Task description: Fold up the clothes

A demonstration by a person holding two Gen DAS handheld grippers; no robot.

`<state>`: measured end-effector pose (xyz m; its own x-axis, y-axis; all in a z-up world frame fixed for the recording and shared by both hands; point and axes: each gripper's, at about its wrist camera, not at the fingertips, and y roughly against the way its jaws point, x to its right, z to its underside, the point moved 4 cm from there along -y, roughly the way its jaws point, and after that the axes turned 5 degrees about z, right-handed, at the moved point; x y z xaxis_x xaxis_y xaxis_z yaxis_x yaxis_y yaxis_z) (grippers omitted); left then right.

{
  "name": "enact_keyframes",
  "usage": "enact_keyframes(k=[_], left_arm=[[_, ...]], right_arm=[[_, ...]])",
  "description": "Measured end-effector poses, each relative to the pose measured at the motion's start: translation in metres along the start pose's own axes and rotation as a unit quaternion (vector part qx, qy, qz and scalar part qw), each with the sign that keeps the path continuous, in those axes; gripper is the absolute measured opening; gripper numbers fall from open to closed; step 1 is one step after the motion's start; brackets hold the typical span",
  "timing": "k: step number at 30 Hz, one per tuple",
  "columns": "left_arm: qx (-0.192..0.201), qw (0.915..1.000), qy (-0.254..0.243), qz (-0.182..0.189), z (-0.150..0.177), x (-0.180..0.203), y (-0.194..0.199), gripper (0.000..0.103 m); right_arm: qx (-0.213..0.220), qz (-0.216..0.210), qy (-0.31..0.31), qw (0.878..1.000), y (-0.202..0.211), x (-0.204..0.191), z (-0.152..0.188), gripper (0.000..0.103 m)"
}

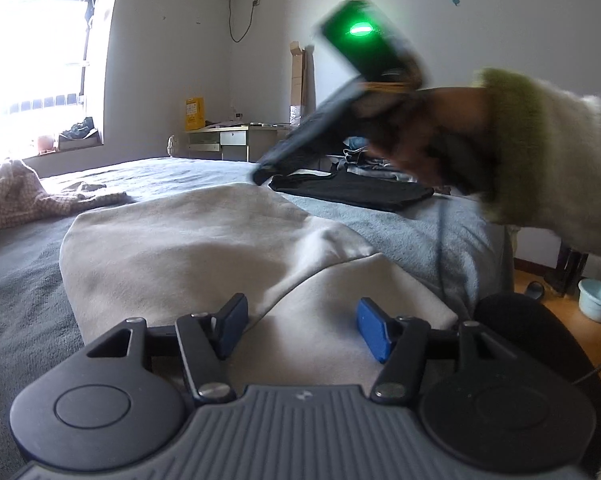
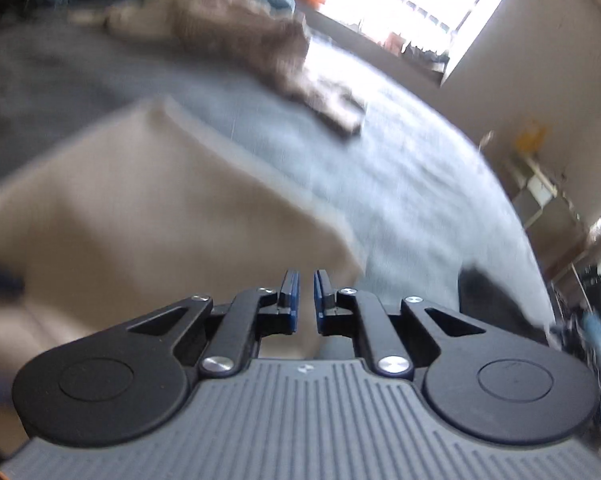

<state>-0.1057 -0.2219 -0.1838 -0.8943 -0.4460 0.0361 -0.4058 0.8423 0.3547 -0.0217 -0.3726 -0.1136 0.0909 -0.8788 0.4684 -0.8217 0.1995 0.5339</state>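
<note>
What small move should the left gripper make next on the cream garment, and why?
Probably ease the left gripper down and close on the folded edge of the cream garment: its jaws stand open astride that edge, holding nothing, and the right gripper is nearly closed and empty.

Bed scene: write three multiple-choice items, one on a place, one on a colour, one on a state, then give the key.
1. Where does the black garment lie?
A. on the floor
B. on the bed, beyond the cream garment
C. on the desk

2. What colour are the left claw pads?
A. blue
B. red
C. white

3. How does the left claw stand?
A. shut on cloth
B. open over the cream garment, holding nothing
C. out of view

Key: 1 B, it lies flat on the grey cover past the cream one. 2 A, both pads show blue. 3 B, the pads stand wide apart with cloth visible between them.
</note>
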Motion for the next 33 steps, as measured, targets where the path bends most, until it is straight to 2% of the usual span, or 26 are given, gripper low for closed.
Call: enact_keyframes(k=[2,4,5,7,12,14,16,19,22,25,27,29,30,33], left_arm=[[0.004,1.0,0.002,0.002,0.001,0.001,0.001,0.061],[0.008,1.0,0.003,0.004,0.001,0.002,0.001,0.061],[0.01,0.9999,0.005,0.003,0.002,0.002,0.001,0.061],[0.011,0.9999,0.004,0.003,0.003,0.003,0.003,0.061],[0.012,0.9999,0.004,0.006,0.003,0.001,0.002,0.061],[0.01,0.9999,0.004,0.006,0.002,0.002,0.002,0.061],[0.01,0.9999,0.005,0.007,0.002,0.002,0.001,0.061],[0.014,0.9998,0.009,0.008,0.005,0.002,0.004,0.061],[0.014,0.9998,0.009,0.012,0.005,0.001,0.005,0.061],[0.015,0.9997,0.013,0.014,0.005,-0.001,0.006,0.061],[0.018,0.9997,0.015,0.012,0.006,0.0,0.007,0.061],[0.022,0.9996,0.018,0.007,0.005,-0.002,0.006,0.061],[0.024,0.9994,0.021,0.013,0.005,-0.003,0.007,0.061],[0.028,0.999,0.027,0.023,0.006,-0.004,0.009,0.061]], right_arm=[[-0.016,0.005,0.0,1.0,-0.032,0.002,0.001,0.006],[-0.056,0.01,0.002,0.998,-0.073,0.003,0.024,0.006],[-0.056,0.006,-0.011,0.998,-0.079,0.006,0.031,0.006],[-0.062,0.003,-0.03,0.998,-0.069,0.015,0.023,0.006],[-0.011,-0.034,-0.09,0.995,-0.047,0.029,-0.013,0.006],[-0.033,-0.042,-0.09,0.994,-0.076,0.023,-0.006,0.006],[-0.034,-0.038,-0.075,0.996,-0.096,0.015,0.004,0.006],[-0.054,-0.017,-0.067,0.996,-0.083,0.02,-0.019,0.007],[-0.004,-0.042,-0.041,0.998,-0.05,0.009,-0.053,0.007],[0.029,-0.15,-0.059,0.986,-0.037,-0.02,-0.083,0.006],[0.016,-0.185,-0.04,0.982,-0.056,-0.048,-0.086,0.006],[-0.037,-0.177,-0.005,0.984,-0.093,-0.077,-0.067,0.005],[-0.033,-0.165,0.01,0.986,-0.102,-0.082,-0.06,0.005],[-0.041,-0.167,0.001,0.985,-0.093,-0.069,-0.077,0.006]])
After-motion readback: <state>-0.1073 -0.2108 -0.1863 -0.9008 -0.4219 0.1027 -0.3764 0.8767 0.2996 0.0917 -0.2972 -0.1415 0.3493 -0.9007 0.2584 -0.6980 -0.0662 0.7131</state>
